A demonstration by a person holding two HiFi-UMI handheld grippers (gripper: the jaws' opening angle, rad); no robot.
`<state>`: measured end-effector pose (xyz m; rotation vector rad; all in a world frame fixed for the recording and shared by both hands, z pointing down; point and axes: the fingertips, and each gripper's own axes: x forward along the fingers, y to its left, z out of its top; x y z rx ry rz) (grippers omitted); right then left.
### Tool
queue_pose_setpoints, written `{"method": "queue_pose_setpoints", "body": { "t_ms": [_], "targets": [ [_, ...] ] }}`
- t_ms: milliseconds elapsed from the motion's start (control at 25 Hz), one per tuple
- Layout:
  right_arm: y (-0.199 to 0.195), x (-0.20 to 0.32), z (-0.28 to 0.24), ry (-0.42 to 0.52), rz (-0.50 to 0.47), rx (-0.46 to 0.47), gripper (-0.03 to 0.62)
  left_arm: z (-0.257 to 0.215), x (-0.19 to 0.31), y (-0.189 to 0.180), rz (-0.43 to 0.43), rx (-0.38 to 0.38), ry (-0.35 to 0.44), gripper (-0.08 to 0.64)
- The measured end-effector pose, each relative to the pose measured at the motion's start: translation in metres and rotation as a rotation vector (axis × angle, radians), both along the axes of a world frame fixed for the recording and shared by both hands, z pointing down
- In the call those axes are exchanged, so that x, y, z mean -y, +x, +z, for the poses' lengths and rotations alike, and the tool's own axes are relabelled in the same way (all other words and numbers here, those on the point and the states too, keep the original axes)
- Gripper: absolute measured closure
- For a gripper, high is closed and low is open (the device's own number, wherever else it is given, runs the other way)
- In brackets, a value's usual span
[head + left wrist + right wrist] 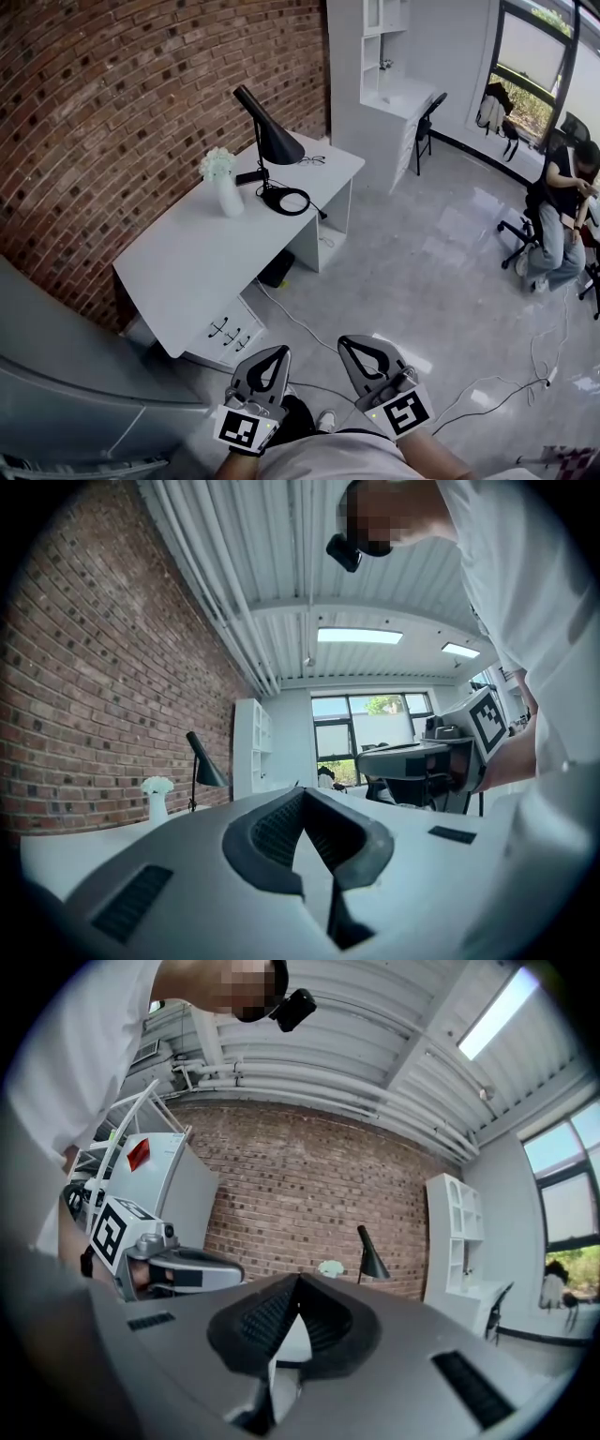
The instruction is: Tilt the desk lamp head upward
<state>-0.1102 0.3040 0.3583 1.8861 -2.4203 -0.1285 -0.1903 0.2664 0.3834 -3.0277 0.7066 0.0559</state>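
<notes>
Red-brown brick wall (pixel 122 112) is shown behind a white rectangular desk (pixel 187 262), whose long side is set against it; grey glossy floor (pixel 412 272) is seen open along the desk's front edge. The black desk lamp with conical metal shade (pixel 272 139) is placed near the back edge, toward the desk end nearest the white shelf unit (pixel 375 75). Its thin stem is held upright. The shade's long axis is slanted: the narrow tip is directed up toward the wall, the wide mouth down toward the desk top and the shelf-unit end. A white vase of white flowers (pixel 225 187) is seen just beside the lamp on the wall side, a black ring with trailing cable (pixel 286 200) by the stem's foot, and spectacles (pixel 312 160) near the desk's far edge. A seated person (pixel 562 216) is seen well apart, by the window.

The left gripper (pixel 278 351) and right gripper (pixel 345 341) are held side by side over the floor, well apart from the lamp. In each gripper view the jaws are seen closed tip to tip with nothing between them, and the lamp is seen far ahead.
</notes>
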Motion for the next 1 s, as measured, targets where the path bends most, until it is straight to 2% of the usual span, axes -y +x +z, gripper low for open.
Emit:
{"method": "queue_pose_setpoints", "body": {
  "t_ms": [320,560,760,1000],
  "targets": [
    [0.014,0.017,0.012,-0.019,-0.013,-0.017,0.577,0.015,0.019,0.027,0.028,-0.007,-0.026,0.555],
    [0.036,0.057,0.019,-0.030,-0.002,-0.038,0.577,0.024,0.062,0.058,0.055,-0.048,-0.035,0.557],
    [0.060,0.113,0.024,-0.054,0.002,-0.034,0.577,0.027,0.120,0.083,0.054,-0.042,-0.045,0.557],
    [0.082,0.202,0.024,-0.062,-0.004,-0.028,0.577,0.032,0.216,0.108,0.033,-0.053,-0.065,0.557]
  ]
}}
